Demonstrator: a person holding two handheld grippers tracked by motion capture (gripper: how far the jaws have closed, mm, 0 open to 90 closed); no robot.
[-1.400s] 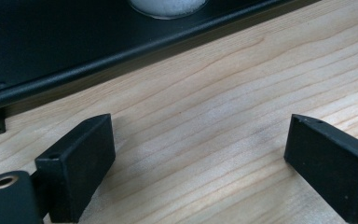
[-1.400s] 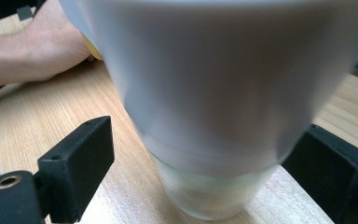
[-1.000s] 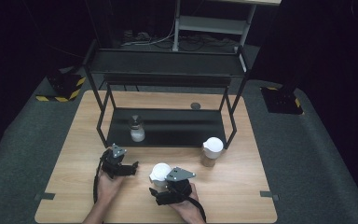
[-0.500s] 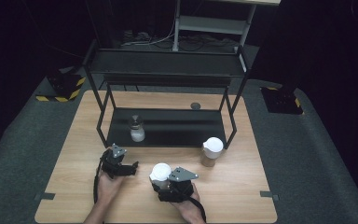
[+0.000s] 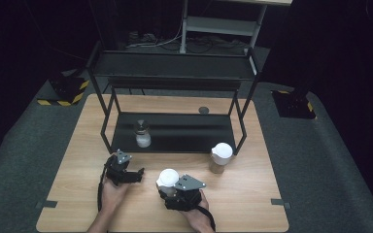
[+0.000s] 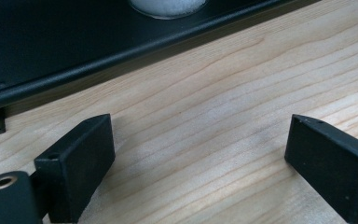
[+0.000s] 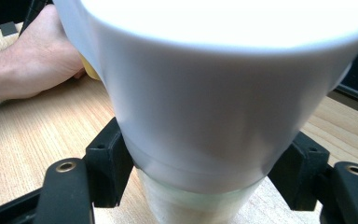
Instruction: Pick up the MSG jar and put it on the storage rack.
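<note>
Now we've got the right hand-held gripper (image 5: 171, 190) just closed, clenched on the upright white-lidded jar (image 5: 167, 178); left hand-held gripper (image 5: 138, 174) released beside it.

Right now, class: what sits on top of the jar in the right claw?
A white lid caps the jar held in the right claw. The jar's contents are hidden from view by the lid.

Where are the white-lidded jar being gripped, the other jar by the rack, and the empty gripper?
Gripped jar (image 5: 168, 177), high view, white lid.
Other jar (image 5: 221, 150), high view, lid top.
Left gripper (image 5: 137, 175), high view, between its fingertips.
</note>
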